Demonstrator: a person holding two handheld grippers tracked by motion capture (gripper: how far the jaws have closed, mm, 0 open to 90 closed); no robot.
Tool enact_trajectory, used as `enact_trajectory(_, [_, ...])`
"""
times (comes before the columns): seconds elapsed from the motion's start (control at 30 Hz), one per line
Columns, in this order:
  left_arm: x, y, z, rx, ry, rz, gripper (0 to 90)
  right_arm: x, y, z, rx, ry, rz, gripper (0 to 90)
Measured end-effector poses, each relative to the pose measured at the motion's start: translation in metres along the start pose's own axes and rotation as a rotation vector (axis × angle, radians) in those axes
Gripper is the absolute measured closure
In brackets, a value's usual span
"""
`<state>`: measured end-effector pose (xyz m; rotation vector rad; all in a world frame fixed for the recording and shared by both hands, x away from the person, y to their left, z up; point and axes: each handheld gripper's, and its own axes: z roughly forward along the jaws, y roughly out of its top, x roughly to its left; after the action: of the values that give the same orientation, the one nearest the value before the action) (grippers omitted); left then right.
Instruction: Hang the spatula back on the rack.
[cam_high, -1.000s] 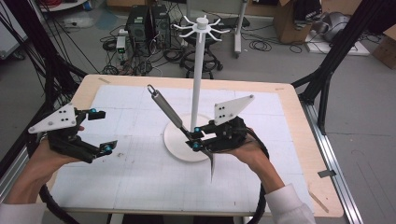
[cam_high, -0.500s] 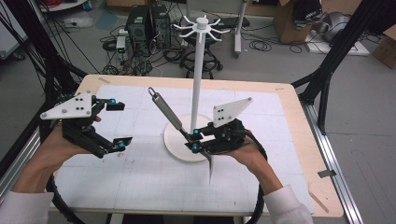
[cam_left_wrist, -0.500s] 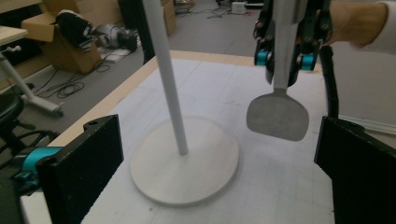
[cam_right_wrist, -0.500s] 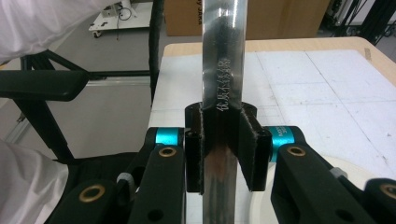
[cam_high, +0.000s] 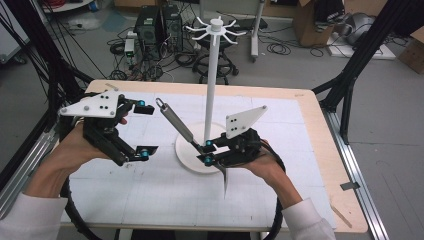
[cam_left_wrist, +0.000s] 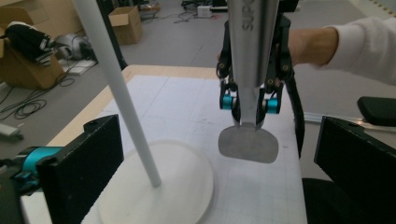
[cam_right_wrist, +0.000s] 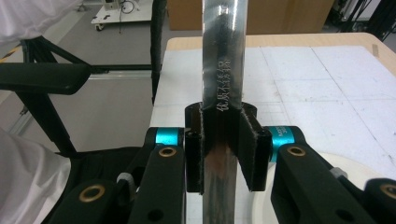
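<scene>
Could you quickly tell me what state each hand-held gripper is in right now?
Left hand-held gripper: open, holding nothing.
Right hand-held gripper: shut on the handle of the flat stainless-steel spatula.

Stand pole (cam_high: 212, 85) blocks centre — left mat (cam_high: 100, 185) free.

Steel spatula (cam_right_wrist: 223, 70), white plastic stand (cam_high: 212, 75).
Spatula: glossy, smooth, mirror-like. Stand: matt. Table (cam_high: 320, 135): pale wood edge, matt white paper sheet (cam_high: 150, 200).
</scene>
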<state>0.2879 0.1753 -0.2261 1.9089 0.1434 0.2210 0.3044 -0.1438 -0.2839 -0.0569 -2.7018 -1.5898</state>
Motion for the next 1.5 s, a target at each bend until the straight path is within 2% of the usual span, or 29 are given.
enact_trajectory(0.1, [-0.001, 0.004, 0.006, 0.009, -0.021, 0.006, 1.8, 0.000, 0.000, 0.001, -0.002, 0.001, -0.001, 74.5])
enact_trajectory(0.17, [-0.001, 0.007, 0.009, 0.006, -0.041, 0.006, 5.5, 0.000, 0.000, 0.002, 0.001, 0.004, -0.002, 74.5])
enact_trajectory(0.6, [-0.004, 0.021, 0.020, -0.015, -0.102, 0.004, 10.5, 0.000, -0.001, 0.008, 0.008, 0.018, -0.007, 74.5])
enact_trajectory(1.1, [-0.001, 0.029, 0.027, -0.041, -0.167, 0.015, 37.9, 0.004, 0.001, 0.011, 0.000, 0.036, -0.018, 74.5])
enact_trajectory(1.5, [0.002, 0.031, 0.026, -0.046, -0.184, 0.003, 54.6, 0.003, -0.001, 0.015, 0.006, 0.042, -0.016, 74.4])
